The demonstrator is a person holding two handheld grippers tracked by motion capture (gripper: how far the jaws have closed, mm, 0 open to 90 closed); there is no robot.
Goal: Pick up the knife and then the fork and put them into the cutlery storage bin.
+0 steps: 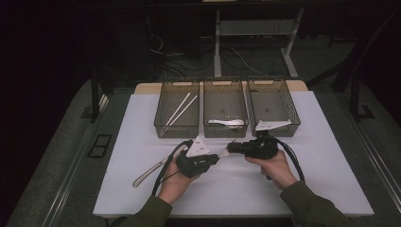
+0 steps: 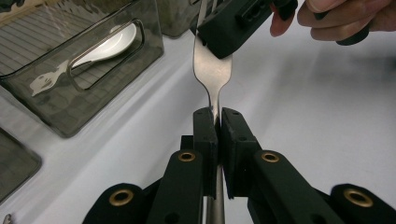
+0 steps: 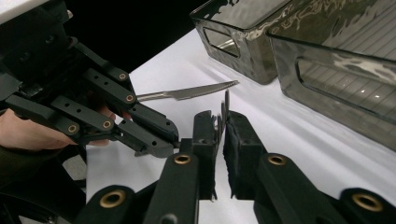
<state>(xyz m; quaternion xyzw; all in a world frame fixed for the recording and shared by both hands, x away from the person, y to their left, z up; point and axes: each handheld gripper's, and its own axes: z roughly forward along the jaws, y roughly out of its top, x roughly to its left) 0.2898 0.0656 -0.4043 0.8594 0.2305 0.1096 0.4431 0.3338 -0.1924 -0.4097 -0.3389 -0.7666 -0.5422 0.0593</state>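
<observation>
A metal fork (image 2: 212,74) is held above the white table between the two grippers. My left gripper (image 2: 218,116) is shut on the fork's handle just below its neck. My right gripper (image 3: 220,119) is shut on the tine end, which shows edge-on as the fork (image 3: 226,105) between its pads. In the high view the left gripper (image 1: 208,158) and the right gripper (image 1: 230,149) point at each other, with the fork (image 1: 223,153) bridging them. The right gripper (image 2: 233,23) covers the tines in the left gripper view.
A table knife (image 1: 151,171) lies on the white mat at the left. Three dark bins stand in a row behind: the left bin (image 1: 163,116) holds chopsticks, the middle bin (image 1: 226,132) a white spoon (image 2: 105,46), the right bin (image 1: 293,113) a white utensil.
</observation>
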